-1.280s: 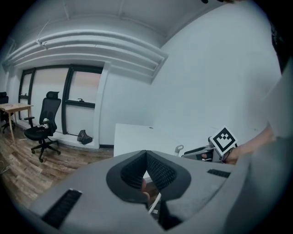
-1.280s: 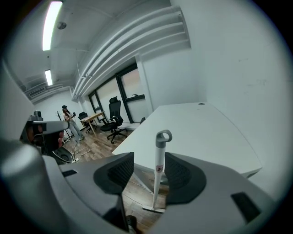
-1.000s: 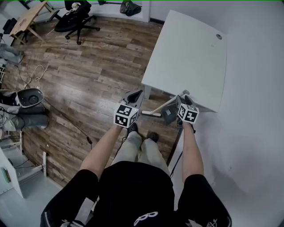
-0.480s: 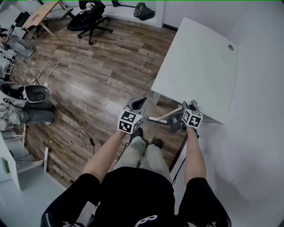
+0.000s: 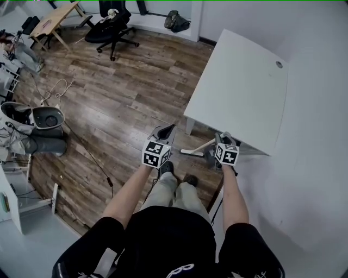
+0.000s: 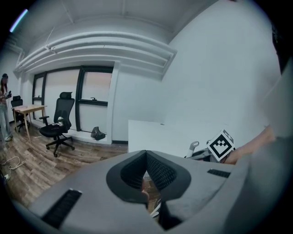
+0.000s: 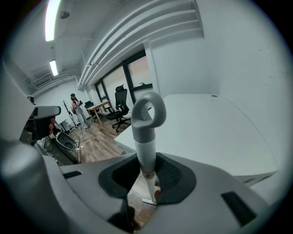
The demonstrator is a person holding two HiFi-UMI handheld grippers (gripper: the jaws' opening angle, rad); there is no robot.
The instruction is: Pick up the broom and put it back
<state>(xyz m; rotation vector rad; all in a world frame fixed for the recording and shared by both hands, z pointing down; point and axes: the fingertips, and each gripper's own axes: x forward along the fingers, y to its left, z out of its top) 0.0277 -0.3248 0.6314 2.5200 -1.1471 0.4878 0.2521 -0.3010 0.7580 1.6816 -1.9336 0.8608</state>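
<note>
The broom lies low beside the white table [image 5: 244, 81], its pale handle [image 5: 202, 146] slanting down to the flat head [image 5: 187, 153] on the wood floor. In the right gripper view the handle [image 7: 145, 151] stands up between the pads, grey loop end [image 7: 149, 109] on top. My right gripper [image 5: 219, 138] [image 7: 146, 171] is closing on it, and both pads sit against the handle. My left gripper [image 5: 166, 130] [image 6: 146, 157] hangs to the left of the broom over the floor, shut with nothing in it.
The table's near corner and leg [image 5: 188, 126] stand just beyond the broom, with a white wall [image 5: 315, 163] to the right. An office chair [image 5: 111, 24], a wooden desk [image 5: 54, 16], loose cables [image 5: 54, 89] and grey equipment [image 5: 38, 127] are at the left.
My right gripper has drawn back slightly toward my body, along the broom handle. The left gripper has hardly shifted. The head view has tilted a little.
</note>
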